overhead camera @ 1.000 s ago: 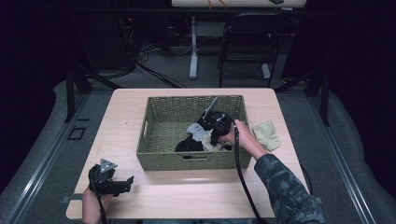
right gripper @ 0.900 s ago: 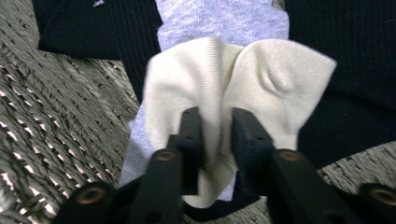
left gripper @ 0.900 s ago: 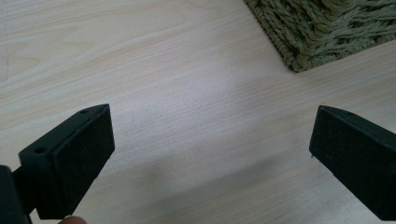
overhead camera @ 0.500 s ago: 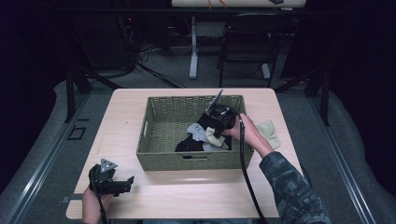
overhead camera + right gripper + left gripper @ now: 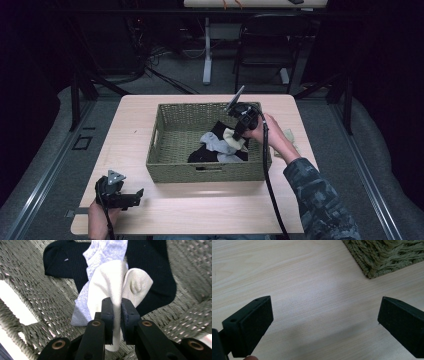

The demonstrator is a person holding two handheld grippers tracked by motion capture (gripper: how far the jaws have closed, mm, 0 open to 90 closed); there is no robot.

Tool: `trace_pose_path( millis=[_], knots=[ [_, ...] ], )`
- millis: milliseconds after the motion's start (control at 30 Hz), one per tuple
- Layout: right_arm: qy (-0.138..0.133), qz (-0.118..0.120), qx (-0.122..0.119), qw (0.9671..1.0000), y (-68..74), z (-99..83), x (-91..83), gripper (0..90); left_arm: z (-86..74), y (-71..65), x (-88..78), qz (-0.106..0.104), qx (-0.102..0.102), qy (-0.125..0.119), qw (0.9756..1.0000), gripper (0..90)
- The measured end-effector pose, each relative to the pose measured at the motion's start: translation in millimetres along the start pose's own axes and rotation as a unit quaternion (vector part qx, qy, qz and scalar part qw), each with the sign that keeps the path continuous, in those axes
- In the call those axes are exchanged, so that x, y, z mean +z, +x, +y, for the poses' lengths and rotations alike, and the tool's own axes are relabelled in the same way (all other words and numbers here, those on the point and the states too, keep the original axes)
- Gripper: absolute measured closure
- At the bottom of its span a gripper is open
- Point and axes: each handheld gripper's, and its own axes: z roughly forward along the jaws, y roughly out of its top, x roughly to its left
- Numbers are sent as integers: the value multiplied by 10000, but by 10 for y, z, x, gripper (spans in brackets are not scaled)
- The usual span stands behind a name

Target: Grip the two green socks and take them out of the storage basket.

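Two grippers were on record. Nearest, the left gripper [image 5: 131,197] rested on the table [image 5: 200,210] by its front edge, jaws spread wide with bare wood between them. Farther in, the right gripper [image 5: 117,305] had just been closing its jaws and pinched a cream sock [image 5: 110,285] (folded, hanging over the pile) above the woven basket [image 5: 170,170]. Beneath it lay a grey sock [image 5: 100,250] and black socks [image 5: 150,270]. Beyond the basket's right wall, another pale sock [image 5: 291,140] lay on the table.

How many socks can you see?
4, though more may be hidden. Cream sock pinched in the right gripper; grey sock and black sock in the basket; another pale sock on the table beside it.
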Motion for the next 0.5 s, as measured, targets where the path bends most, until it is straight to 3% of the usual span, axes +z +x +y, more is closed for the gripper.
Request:
trace_pose_path(
  millis=[500],
  knots=[
    [-399,-167,-16,9991,7,63,-458,823,3,-2,2,-9,9,2,10000,0]
  ],
)
